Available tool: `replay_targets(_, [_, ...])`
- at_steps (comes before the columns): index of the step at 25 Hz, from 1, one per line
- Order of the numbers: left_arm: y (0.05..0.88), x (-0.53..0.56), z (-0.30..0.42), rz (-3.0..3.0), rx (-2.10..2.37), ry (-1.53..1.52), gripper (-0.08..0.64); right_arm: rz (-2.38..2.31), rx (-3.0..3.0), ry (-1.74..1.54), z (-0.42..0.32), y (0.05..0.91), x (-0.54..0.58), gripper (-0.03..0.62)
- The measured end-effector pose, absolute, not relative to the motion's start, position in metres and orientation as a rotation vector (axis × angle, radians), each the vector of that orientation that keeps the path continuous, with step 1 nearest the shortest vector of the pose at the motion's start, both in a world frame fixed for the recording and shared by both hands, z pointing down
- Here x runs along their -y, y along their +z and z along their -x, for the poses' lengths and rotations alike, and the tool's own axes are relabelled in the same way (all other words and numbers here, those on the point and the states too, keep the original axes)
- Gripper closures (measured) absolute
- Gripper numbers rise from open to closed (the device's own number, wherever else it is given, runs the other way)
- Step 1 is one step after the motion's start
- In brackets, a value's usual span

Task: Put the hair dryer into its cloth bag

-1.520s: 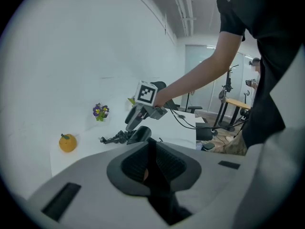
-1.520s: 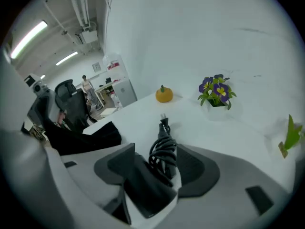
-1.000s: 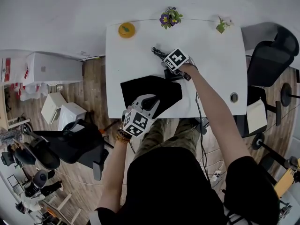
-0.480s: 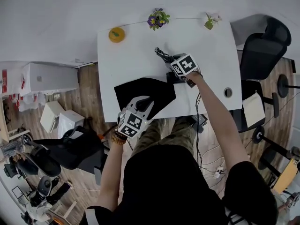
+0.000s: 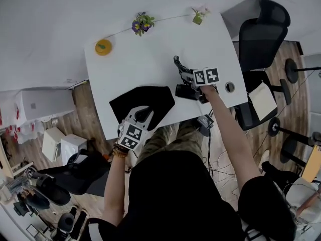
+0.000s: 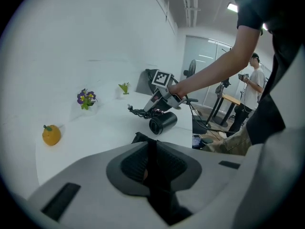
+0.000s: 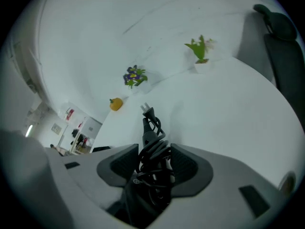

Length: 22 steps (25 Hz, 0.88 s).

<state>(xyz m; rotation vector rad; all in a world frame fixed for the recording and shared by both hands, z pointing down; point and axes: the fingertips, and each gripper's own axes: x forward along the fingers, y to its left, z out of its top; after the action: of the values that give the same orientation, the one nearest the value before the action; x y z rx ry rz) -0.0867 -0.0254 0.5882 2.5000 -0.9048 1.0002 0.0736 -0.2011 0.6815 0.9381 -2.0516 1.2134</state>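
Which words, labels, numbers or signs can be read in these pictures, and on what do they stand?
No text can be read anywhere.
Right cube: only black-and-white square patterns, no letters or numbers.
Left cube: the same kind of patterns, no letters.
Red sign on the far wall: too small and blurred to read.
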Motion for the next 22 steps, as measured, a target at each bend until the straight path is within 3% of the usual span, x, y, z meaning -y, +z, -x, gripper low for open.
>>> replay_targets(6, [0.584, 0.030, 0.082, -2.525, 0.892, 0.989, 0.499, -1.322, 1.732, 1.699, -0.125, 0.698, 0.163, 0.370])
replay_targets(9, [0.582, 0.032, 0.083, -2.537, 0.892, 0.984, 0.499, -1.397, 1.821, 1.895, -0.127, 0.675, 0.146, 0.411])
replay_targets(14, [0.578, 0.031, 0.086, -2.544, 0.912, 0.974, 0.499, -1.216, 1.954, 1.416, -0.128, 0.672, 0.102, 0.380])
replay_targets(17, [0.578, 0.027, 0.086, -2.543, 0.913, 0.971, 0.499, -1.176, 1.958, 1.496, -0.111, 0.682, 0.082, 0.334])
replay_targets(22, [0.584, 0.021, 0.090, -2.524, 0.902, 0.978, 0.499, -0.987, 2.036, 1.700, -0.069, 0.663, 0.059, 0.376])
